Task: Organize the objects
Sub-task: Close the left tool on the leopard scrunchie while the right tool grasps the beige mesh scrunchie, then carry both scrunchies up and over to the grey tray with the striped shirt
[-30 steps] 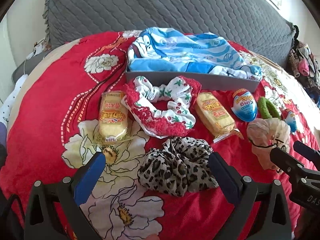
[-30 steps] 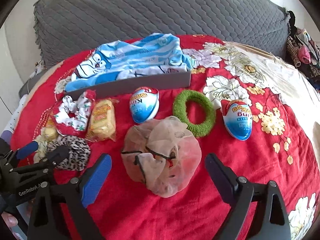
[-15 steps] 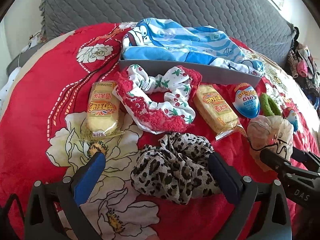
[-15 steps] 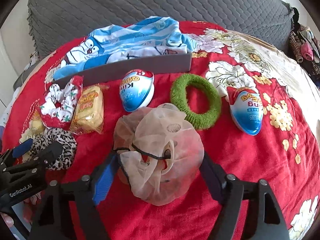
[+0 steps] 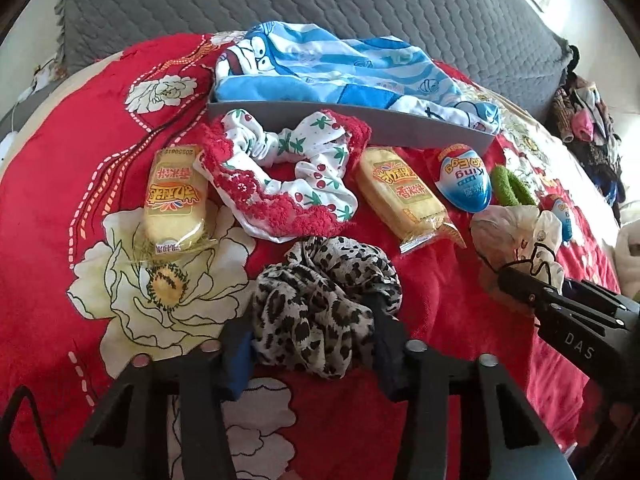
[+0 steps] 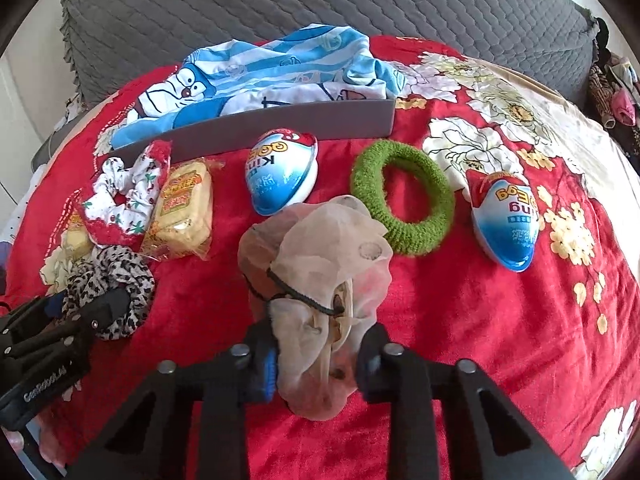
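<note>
Left tool (image 5: pixel 316 344) closing on leopard scrunchie (image 5: pixel 324 300); right tool (image 6: pixel 320 360) closing on sheer scrunchie (image 6: pixel 316 264); grey tray (image 6: pixel 280 124) at 12 o'clock.

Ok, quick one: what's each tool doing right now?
Left tool: jaws closing on the leopard scrunchie, pads pressing its sides.
Right tool: jaws closing on the sheer scrunchie, fabric bunched between the pads.
</note>
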Tool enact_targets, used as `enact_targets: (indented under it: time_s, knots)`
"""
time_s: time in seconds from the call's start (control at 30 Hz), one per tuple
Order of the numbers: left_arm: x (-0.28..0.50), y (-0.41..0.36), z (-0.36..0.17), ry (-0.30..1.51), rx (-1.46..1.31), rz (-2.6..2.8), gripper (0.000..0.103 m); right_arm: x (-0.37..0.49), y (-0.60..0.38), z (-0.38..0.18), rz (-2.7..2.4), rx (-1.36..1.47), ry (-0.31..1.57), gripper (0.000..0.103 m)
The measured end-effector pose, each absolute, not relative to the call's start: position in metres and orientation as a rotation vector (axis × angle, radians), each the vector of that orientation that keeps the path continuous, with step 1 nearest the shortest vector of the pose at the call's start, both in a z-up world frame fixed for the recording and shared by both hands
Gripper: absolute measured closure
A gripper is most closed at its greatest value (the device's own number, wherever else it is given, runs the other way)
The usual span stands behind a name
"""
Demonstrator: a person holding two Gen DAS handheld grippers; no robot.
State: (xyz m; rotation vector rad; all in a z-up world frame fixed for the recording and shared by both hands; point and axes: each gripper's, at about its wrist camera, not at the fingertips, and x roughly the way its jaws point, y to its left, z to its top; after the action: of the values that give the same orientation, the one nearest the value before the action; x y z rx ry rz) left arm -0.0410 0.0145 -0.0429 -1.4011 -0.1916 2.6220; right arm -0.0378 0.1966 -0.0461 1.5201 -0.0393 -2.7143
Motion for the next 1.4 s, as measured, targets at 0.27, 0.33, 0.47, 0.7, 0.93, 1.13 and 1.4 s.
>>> enact_targets:
  time_s: [0.27,0.33,0.47,0.7,0.93,1.13,1.4]
  knots:
    - [-0.032,0.018,-0.036,-0.181,-1.377,2.601,0.082,-0.036,0.2,-0.04,-2.7,1.494,-0.123,0.084]
    - [-0.031,0.019,-0.034,-0.178,-1.37,2.595,0.083,-0.035,0.201,-0.038,-2.695,1.486,-0.144,0.084]
    - [-0.027,0.021,-0.031,-0.178,-1.361,2.59,0.084,-0.03,0.196,-0.033,-2.693,1.461,-0.133,0.084]
    - [-0.02,0.018,-0.019,-0.208,-1.339,2.589,0.084,-0.019,0.194,-0.023,-2.693,1.429,-0.129,0.084]
    - [-0.012,0.017,-0.007,-0.203,-1.315,2.594,0.084,-0.007,0.194,-0.009,-2.698,1.383,-0.142,0.084]
    - [-0.006,0.016,0.009,-0.196,-1.269,2.617,0.084,0.001,0.187,0.003,-2.686,1.337,-0.128,0.084]
    - [-0.003,0.012,0.023,-0.199,-1.23,2.643,0.084,0.007,0.18,0.015,-2.676,1.287,-0.134,0.084]
